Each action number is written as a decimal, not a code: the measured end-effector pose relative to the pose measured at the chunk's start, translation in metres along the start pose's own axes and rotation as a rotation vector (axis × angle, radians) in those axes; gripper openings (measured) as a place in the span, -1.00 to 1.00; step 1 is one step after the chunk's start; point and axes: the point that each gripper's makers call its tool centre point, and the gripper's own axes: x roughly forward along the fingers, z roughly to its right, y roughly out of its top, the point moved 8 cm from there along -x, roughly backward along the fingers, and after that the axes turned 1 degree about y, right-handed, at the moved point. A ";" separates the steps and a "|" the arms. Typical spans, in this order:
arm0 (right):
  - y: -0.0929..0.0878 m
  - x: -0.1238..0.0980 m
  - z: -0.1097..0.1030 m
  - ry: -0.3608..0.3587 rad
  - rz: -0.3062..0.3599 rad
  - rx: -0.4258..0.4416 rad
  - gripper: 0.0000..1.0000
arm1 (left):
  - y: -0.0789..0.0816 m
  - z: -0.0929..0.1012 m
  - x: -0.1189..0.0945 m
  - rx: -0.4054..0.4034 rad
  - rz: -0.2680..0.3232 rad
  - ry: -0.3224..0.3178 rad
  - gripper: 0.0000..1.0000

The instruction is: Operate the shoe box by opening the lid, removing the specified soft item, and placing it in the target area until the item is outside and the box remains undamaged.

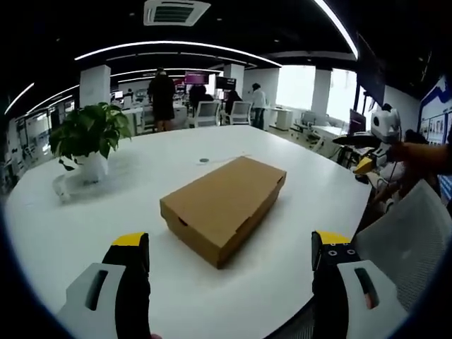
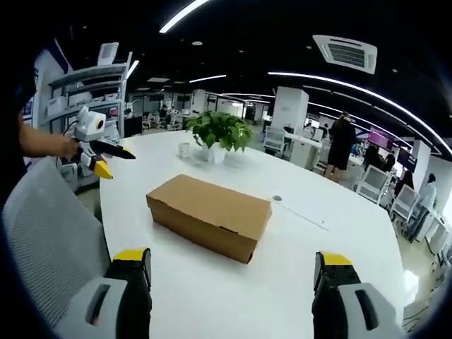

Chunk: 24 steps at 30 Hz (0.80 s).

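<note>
A closed brown cardboard shoe box [image 1: 224,205] [image 2: 208,214] lies on the round white table [image 1: 141,233] [image 2: 282,282], lid down. My left gripper [image 1: 232,248] stands open a short way before the box's near corner, nothing between its yellow-tipped jaws. My right gripper [image 2: 232,263] is open too, facing the box's long side from the other edge of the table. Each gripper also shows in the other's view, held by a hand off the table's edge: the right gripper [image 1: 365,164], the left gripper [image 2: 111,161].
A potted green plant [image 1: 88,138] [image 2: 215,133] stands on the table beyond the box, with a small cup [image 2: 183,149] beside it. A small round disc [image 1: 204,160] [image 2: 277,198] lies on the tabletop. A grey mesh chair [image 1: 409,240] [image 2: 42,240] is at the table's edge. People stand far back.
</note>
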 end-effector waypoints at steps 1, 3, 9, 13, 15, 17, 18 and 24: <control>0.000 0.002 0.002 0.002 0.000 0.000 0.91 | 0.000 -0.001 0.002 -0.005 0.000 0.002 0.98; 0.002 0.009 0.004 0.020 0.013 -0.035 0.89 | -0.002 -0.003 0.004 -0.010 0.003 0.006 0.98; -0.002 0.028 0.015 0.046 0.011 -0.033 0.88 | -0.010 -0.007 0.012 -0.007 -0.010 0.021 0.98; -0.008 0.042 0.018 0.075 -0.004 -0.018 0.88 | -0.015 -0.006 0.019 -0.010 -0.017 0.030 0.98; -0.010 0.048 0.019 0.082 -0.011 -0.023 0.87 | -0.017 -0.006 0.022 -0.012 -0.016 0.033 0.98; -0.011 0.053 0.020 0.089 -0.016 -0.032 0.85 | -0.017 -0.006 0.025 -0.017 -0.015 0.030 0.98; -0.011 0.056 0.021 0.095 -0.014 -0.036 0.85 | -0.018 -0.005 0.027 -0.017 -0.017 0.029 0.98; -0.013 0.072 0.025 0.121 -0.021 -0.056 0.81 | -0.022 -0.008 0.041 -0.001 -0.034 0.013 0.95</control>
